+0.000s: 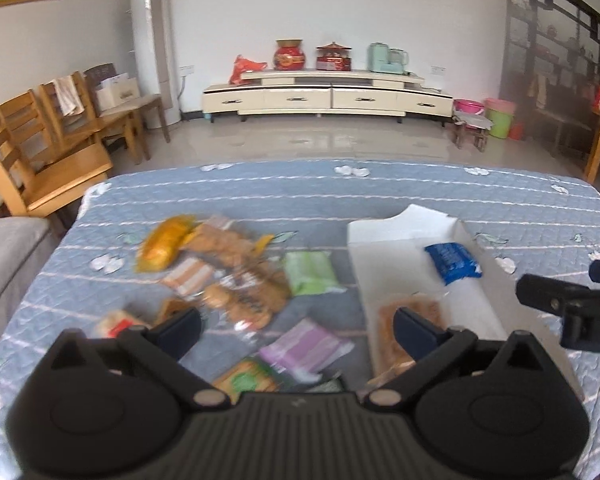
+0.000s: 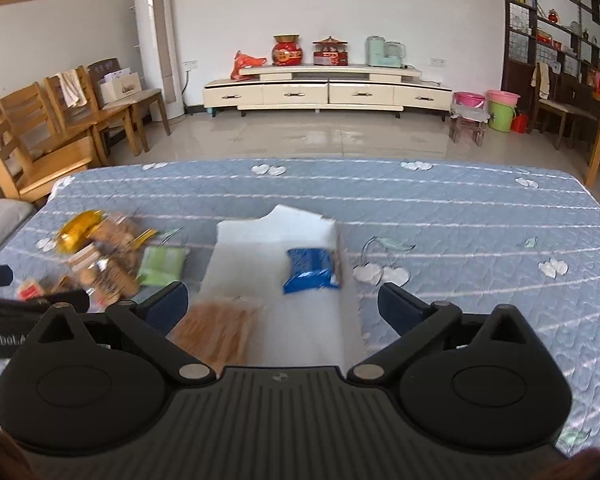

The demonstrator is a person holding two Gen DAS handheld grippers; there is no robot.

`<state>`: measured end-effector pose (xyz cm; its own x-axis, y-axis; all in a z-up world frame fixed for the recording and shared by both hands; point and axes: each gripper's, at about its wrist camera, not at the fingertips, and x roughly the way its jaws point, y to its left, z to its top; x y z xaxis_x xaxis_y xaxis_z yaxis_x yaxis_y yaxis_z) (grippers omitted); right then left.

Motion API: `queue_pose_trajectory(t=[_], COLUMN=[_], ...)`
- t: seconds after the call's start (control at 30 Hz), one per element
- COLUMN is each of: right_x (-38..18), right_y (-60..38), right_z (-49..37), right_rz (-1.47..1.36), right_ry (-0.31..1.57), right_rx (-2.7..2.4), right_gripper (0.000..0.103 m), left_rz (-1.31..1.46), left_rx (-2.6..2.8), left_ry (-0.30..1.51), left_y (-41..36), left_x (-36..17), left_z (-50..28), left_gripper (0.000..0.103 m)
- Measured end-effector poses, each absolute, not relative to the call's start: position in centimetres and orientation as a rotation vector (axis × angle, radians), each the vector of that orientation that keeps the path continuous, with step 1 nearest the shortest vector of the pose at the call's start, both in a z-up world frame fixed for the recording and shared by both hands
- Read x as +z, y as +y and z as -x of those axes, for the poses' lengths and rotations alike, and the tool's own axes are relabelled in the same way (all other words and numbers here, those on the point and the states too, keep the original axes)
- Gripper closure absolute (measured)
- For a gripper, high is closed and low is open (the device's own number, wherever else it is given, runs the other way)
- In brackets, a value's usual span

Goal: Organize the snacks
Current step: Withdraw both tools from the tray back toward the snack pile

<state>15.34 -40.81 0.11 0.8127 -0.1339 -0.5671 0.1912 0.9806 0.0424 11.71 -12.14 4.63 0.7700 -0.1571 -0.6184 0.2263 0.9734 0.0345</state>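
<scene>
Many snack packets lie on the table (image 1: 380,196), which carries a blue quilted cover with white stripes. On the left side is a loose pile: a yellow packet (image 1: 166,242), clear bags of brown biscuits (image 1: 244,292), an orange-striped packet (image 1: 188,276), then a green packet (image 1: 310,272) and a purple packet (image 1: 304,346) nearer to the camera. To the right of the pile stands a white open box (image 1: 384,232); inside it are a blue packet (image 1: 452,262) at the far part and a brown biscuit packet (image 1: 404,328) at the near part. The left gripper (image 1: 300,328) hangs above the near edge of the pile, its fingers wide apart and empty. The right gripper (image 2: 284,304) hangs above the box, its fingers also spread wide, holding nothing.
</scene>
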Motion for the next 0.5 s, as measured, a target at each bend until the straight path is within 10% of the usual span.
queue_pose_trajectory(t=[0.5], right_x=[1.0], right_y=[-35.0], right_z=[-14.4], right_rz=[-0.098], right_ry=[0.622], right_rx=[-0.095], right_gripper=[0.0], left_rz=[-0.071], left_rx=[-0.135], left_ry=[0.661], left_y=[-6.4], left_x=[4.6], left_z=[-9.4], left_gripper=[0.002])
